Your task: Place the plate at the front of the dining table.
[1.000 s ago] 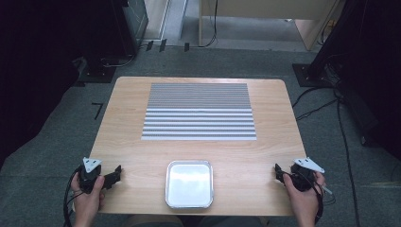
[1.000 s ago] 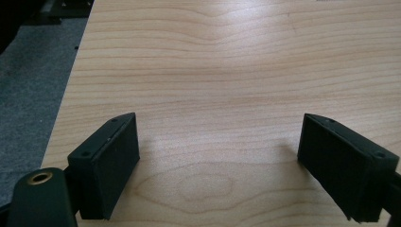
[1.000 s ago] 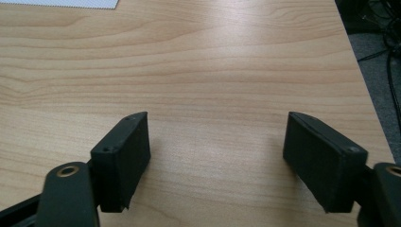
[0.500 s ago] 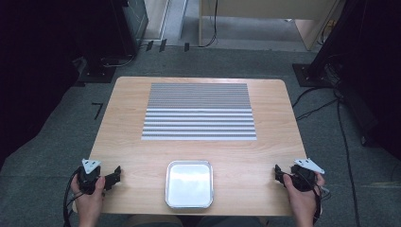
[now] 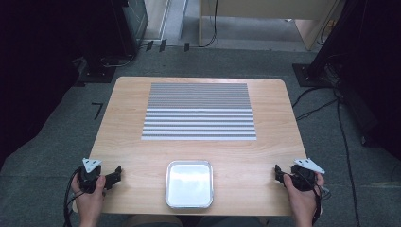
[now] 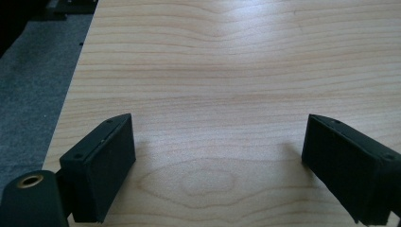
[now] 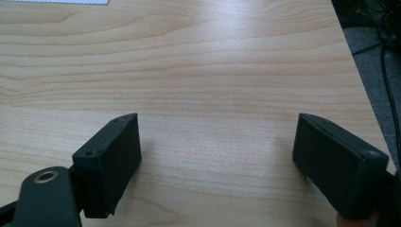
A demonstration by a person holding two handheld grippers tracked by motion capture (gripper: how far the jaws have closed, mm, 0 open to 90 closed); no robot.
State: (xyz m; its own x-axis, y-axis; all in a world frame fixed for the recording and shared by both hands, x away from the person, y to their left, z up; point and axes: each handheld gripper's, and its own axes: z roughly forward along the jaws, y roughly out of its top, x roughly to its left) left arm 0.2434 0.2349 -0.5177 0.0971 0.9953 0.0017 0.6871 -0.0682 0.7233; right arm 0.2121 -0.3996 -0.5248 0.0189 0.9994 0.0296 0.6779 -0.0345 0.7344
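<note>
My left gripper [image 5: 113, 176] rests near the table's front left corner, held by a hand, its jaws wide apart over bare wood [image 6: 217, 161]. My right gripper [image 5: 279, 173] sits near the front right corner, also open with nothing between its jaws [image 7: 217, 156]. A shallow metal tray [image 5: 189, 183] lies at the front middle between the two grippers; it looks empty. A grey striped mat [image 5: 198, 111] covers the far middle of the wooden table [image 5: 127, 118].
The table's left edge and grey carpet [image 6: 33, 80] lie close to my left gripper. The right edge, carpet and cables [image 7: 383, 61] lie close to my right gripper. Dark equipment stands [image 5: 108, 42] and a wooden cabinet [image 5: 265, 14] are beyond the table.
</note>
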